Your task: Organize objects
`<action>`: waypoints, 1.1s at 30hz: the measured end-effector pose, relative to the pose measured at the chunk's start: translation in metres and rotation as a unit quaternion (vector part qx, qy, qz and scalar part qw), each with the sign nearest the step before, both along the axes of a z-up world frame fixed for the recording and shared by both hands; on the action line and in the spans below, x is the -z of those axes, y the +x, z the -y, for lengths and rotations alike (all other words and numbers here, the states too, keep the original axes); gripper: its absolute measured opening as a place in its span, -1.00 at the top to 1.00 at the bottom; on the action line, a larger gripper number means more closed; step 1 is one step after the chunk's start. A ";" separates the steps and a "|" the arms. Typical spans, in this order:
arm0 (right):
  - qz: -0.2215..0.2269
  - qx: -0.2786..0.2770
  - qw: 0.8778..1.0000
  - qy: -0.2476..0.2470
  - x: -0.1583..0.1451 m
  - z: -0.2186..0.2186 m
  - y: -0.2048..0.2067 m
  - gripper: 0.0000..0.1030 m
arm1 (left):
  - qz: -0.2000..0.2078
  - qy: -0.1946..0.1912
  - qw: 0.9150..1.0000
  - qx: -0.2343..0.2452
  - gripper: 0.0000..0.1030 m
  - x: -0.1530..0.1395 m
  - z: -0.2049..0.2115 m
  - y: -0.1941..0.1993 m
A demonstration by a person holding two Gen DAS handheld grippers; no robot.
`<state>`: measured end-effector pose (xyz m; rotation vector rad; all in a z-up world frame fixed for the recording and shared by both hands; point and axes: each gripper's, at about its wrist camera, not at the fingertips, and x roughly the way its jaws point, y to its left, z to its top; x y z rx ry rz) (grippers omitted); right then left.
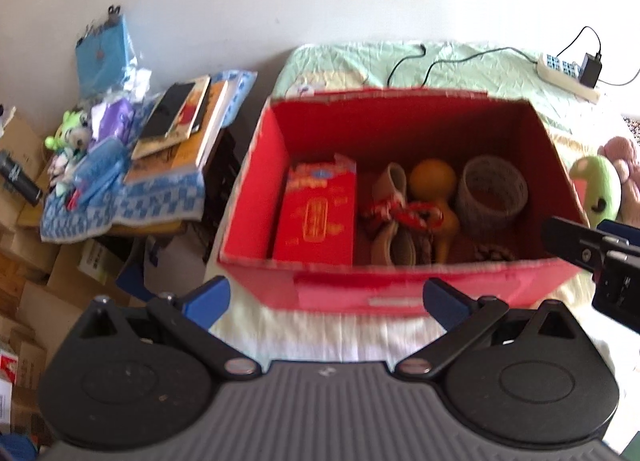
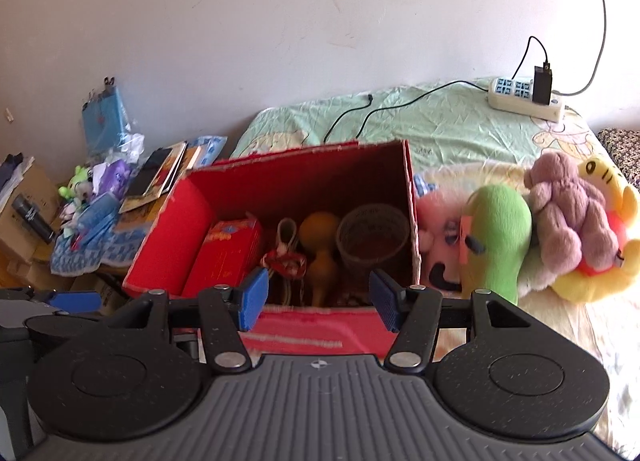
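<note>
1. While both grippers hang empty before the red box (image 1: 256, 181), the left gripper (image 1: 326, 297) spread wide and the right gripper (image 2: 318, 297) moderately open, packing looks partly done.
2. Already inside: a red packet (image 1: 316, 217), a gourd (image 1: 434, 185), a tape roll (image 1: 492, 191).
3. Left out, I judge: the green plush (image 2: 498, 237), purple bear (image 2: 568, 217) and yellow plush (image 2: 600, 277) just beside the box on the bed (image 2: 440, 129).

Left gripper (image 1: 326, 299) and right gripper (image 2: 318, 301) level, jaws spread, empty.
</note>
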<state>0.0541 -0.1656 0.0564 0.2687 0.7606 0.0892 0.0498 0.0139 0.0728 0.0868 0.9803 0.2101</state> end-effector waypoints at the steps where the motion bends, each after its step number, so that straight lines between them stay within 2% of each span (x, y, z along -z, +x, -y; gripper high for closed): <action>1: 0.000 0.002 1.000 -0.001 0.000 -0.001 0.003 -0.15 | 0.004 0.001 1.000 0.003 -0.99 -0.001 -0.001 0.004; 10: 0.006 0.040 0.999 -0.015 0.005 -0.011 0.029 -0.15 | 0.029 -0.003 0.999 0.029 -0.99 0.000 -0.014 0.037; 16: 0.006 0.063 0.998 -0.021 0.011 -0.019 0.042 -0.15 | 0.029 -0.006 0.999 0.039 -0.99 0.009 -0.025 0.053; 33: 0.014 0.098 0.993 -0.058 0.028 -0.030 0.061 -0.15 | 0.054 -0.011 0.997 0.060 -0.99 0.023 -0.037 0.070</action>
